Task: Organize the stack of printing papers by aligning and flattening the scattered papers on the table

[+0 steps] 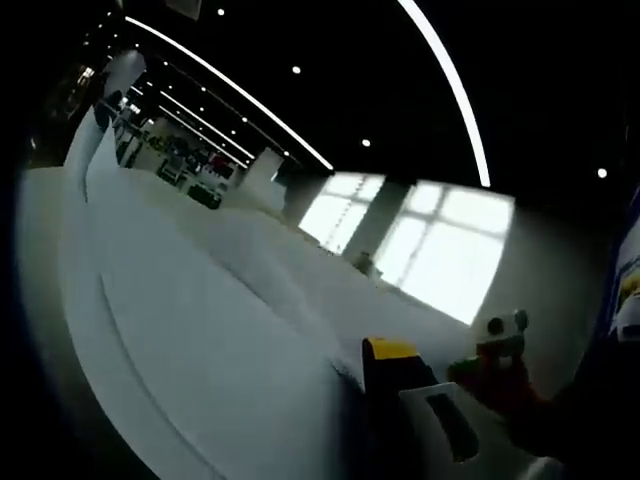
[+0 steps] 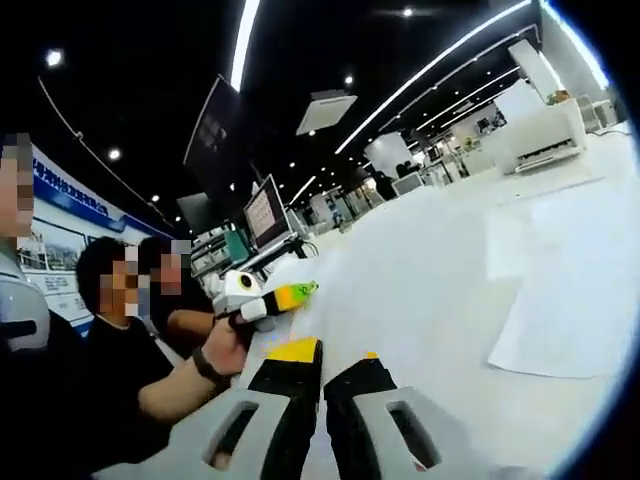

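Printing papers (image 2: pixel 565 300) lie scattered flat on the white tabletop (image 2: pixel 420 290), beyond the right gripper (image 2: pixel 322 362), whose jaws sit nearly together, holding nothing. Left gripper (image 1: pixel 400 365): state unclear. Approach a sheet's edge low and nudge it square.

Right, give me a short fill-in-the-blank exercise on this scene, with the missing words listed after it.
1. In the right gripper view, the right gripper has its two jaws nearly ____.
2. The sheets of paper lie on a table whose colour is ____.
3. Each jaw tip of the right gripper is coloured ____.
4. In the right gripper view, the other gripper is held in a person's ____.

Missing words: together; white; yellow; hand
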A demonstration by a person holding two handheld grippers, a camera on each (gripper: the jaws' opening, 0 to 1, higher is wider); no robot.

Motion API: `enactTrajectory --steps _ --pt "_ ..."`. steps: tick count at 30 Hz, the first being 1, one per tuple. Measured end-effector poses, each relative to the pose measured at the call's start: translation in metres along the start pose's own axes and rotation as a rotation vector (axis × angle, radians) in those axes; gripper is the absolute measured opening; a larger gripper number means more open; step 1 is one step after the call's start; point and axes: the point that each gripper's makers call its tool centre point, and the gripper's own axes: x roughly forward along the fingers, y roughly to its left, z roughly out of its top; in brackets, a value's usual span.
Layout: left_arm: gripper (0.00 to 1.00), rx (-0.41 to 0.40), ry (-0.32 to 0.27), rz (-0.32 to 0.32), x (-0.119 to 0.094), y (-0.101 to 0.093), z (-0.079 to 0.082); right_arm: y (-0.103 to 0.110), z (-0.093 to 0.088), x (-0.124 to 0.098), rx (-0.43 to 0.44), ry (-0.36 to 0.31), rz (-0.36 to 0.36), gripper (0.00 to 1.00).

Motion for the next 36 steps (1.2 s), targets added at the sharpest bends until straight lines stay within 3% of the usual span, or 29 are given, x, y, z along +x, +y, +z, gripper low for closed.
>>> enactTrajectory --steps 30,36 --pt "0.22 -0.016 -0.011 -0.006 -0.001 -0.003 0.002 0.021 -0.001 0.010 0.003 0.020 0.071 0.00" --pt "0.26 -0.046 -0.030 -0.025 -0.002 -0.005 0.006 0.022 -0.005 0.014 0.000 0.019 0.079 0.00"
